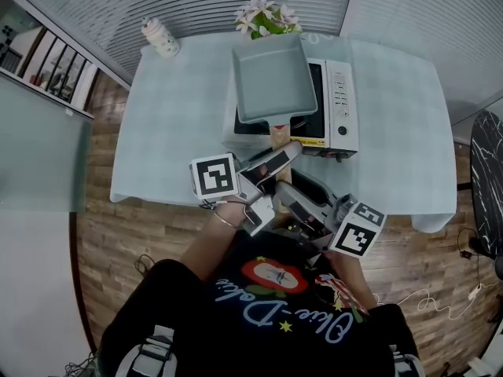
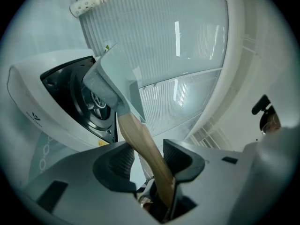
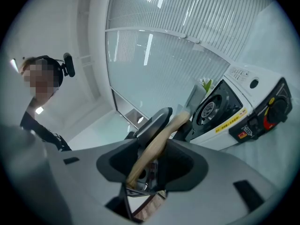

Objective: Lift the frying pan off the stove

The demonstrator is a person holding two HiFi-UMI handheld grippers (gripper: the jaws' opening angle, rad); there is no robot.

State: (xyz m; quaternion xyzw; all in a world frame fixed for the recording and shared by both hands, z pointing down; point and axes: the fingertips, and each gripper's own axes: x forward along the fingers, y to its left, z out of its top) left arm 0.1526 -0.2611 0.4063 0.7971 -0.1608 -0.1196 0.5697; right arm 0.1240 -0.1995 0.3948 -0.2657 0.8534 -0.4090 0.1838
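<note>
Head view: clamping left tool [image 1: 284, 154] and right tool [image 1: 289, 193] on the wooden handle [image 1: 280, 136], lifting the frying pan [image 1: 271, 81] level, straight up off the stove [image 1: 334, 108] ahead.

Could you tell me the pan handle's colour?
The handle is light wooden tan; left gripper view.

Bright, even light; reflections streak glass wall [image 2: 178, 36]; fisheye edges dark, warped.
</note>
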